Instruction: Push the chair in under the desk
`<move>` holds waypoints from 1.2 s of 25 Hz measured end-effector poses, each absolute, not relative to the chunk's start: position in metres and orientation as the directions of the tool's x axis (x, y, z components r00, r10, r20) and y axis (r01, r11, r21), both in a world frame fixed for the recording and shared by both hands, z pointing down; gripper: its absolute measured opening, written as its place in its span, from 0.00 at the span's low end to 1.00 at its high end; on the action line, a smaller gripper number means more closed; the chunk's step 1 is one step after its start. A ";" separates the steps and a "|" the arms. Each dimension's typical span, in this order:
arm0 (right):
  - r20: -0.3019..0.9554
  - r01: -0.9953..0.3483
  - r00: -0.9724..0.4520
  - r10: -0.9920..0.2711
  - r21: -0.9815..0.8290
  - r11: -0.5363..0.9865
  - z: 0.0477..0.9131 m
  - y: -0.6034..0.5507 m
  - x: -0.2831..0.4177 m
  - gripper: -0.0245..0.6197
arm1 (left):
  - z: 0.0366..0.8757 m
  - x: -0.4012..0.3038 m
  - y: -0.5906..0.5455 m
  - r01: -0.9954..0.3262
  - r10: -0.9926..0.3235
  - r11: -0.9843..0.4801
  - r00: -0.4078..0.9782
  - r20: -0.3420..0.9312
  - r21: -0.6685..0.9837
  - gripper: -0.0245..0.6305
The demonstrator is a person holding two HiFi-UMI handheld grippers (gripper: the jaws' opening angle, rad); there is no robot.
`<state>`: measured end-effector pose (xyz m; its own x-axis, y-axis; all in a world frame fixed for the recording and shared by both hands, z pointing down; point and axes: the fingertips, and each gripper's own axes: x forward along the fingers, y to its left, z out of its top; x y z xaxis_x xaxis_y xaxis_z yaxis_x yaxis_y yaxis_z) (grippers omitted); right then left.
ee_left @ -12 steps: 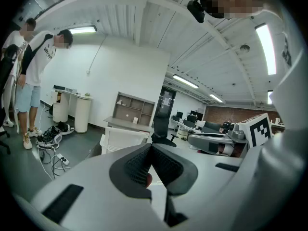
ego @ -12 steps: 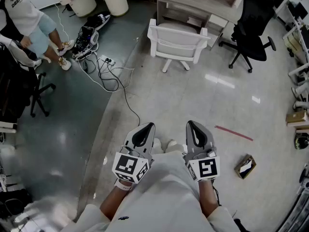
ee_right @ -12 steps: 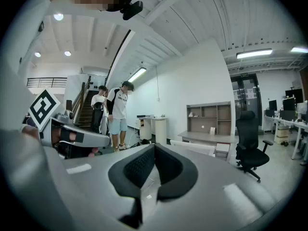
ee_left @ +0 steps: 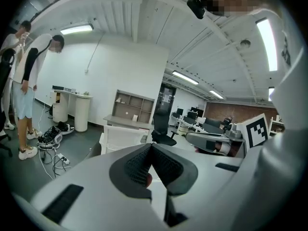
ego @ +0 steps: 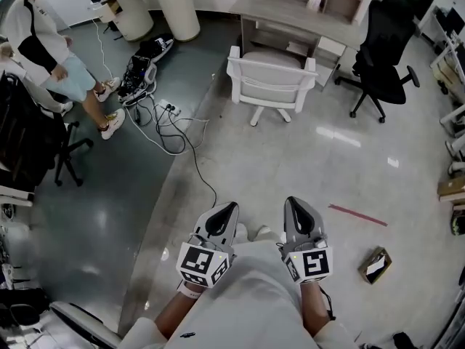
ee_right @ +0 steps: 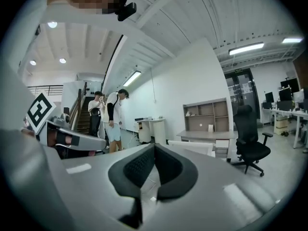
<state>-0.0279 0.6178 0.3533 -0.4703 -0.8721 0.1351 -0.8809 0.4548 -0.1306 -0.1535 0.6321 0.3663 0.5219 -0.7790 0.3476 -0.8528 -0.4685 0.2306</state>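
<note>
Nearest us, we hold the left gripper (ego: 221, 218) and right gripper (ego: 296, 214) side by side. The jaws of both are pressed fully together with nothing between them. Beyond lies pale floor (ego: 290, 166), with tangled cables (ego: 171, 122) toward its left edge. At the far edge stands the white chair (ego: 270, 78), back toward us, just before the worktop (ego: 290, 9) (not yet tucked under). A black chair (ego: 389, 42) stands to its right.

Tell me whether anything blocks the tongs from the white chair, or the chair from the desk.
Nothing visible. Bare floor runs from the left tongs and right tongs to the white chair, standing before the desk.
</note>
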 end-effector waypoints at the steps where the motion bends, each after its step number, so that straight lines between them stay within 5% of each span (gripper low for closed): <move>1: 0.136 -0.878 -0.475 -0.869 -0.133 0.460 0.353 0.617 -0.024 0.04 | 0.365 -0.149 0.632 -0.853 -0.780 -0.467 0.521 0.347 0.232 0.05; 30: 0.163 -0.854 -0.520 -0.839 -0.085 0.513 0.384 0.556 0.063 0.05 | 0.383 -0.056 0.560 -0.863 -0.756 -0.456 0.505 0.416 0.219 0.05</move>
<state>0.0632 0.5563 0.3838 -0.5197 -0.8387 0.1629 -0.8543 0.5128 -0.0851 -0.0558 0.5603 0.3834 0.5048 -0.7564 0.4159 -0.8629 -0.4555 0.2189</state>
